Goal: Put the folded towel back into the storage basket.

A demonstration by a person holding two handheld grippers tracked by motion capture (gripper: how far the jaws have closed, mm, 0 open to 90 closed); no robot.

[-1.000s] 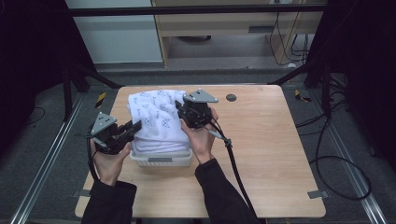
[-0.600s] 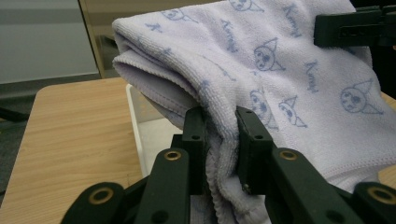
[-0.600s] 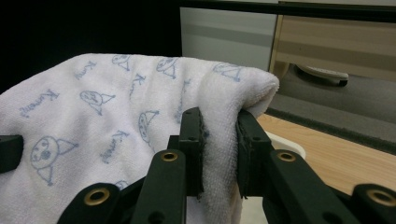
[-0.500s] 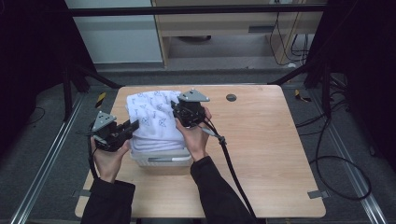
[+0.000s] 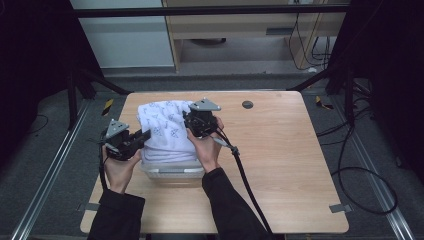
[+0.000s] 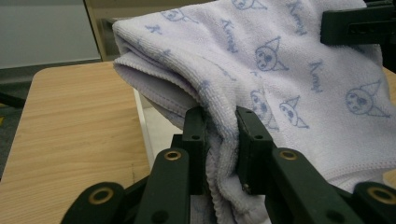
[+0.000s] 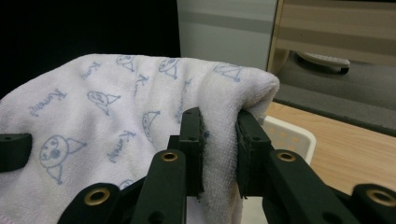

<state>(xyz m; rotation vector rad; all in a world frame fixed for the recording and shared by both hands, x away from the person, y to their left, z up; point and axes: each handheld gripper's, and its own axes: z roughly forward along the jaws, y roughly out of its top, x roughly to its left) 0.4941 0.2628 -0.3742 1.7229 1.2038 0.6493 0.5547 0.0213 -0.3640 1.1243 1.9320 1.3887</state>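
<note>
Both grippers have sunk a little since the earlier frame, and the towel (image 5: 167, 132) has come down with them, so it now sits lower over the basket (image 5: 172, 171).

From the high view I have the left gripper (image 5: 144, 136) at the towel's left edge and the right gripper (image 5: 188, 124) at its right edge, both hands close in over the near-left part of the table (image 5: 290, 165). The towel is white with a pale blue print of small faces and lettering, folded into a thick bundle that hangs between the two grippers and drapes over the basket, hiding most of it.

In the left gripper view my jaws are pressed onto a fold of the towel (image 6: 280, 70), the cloth bunched and squeezed between the pads; a strip of the basket's white rim (image 6: 142, 121) shows under the cloth. In the right gripper view the other jaws pinch the towel's (image 7: 140, 107) folded edge the same way, with the basket's white corner (image 7: 289, 135) just beyond them and the table past that. A cable (image 5: 245, 180) trails from the right gripper back along my forearm.
</note>
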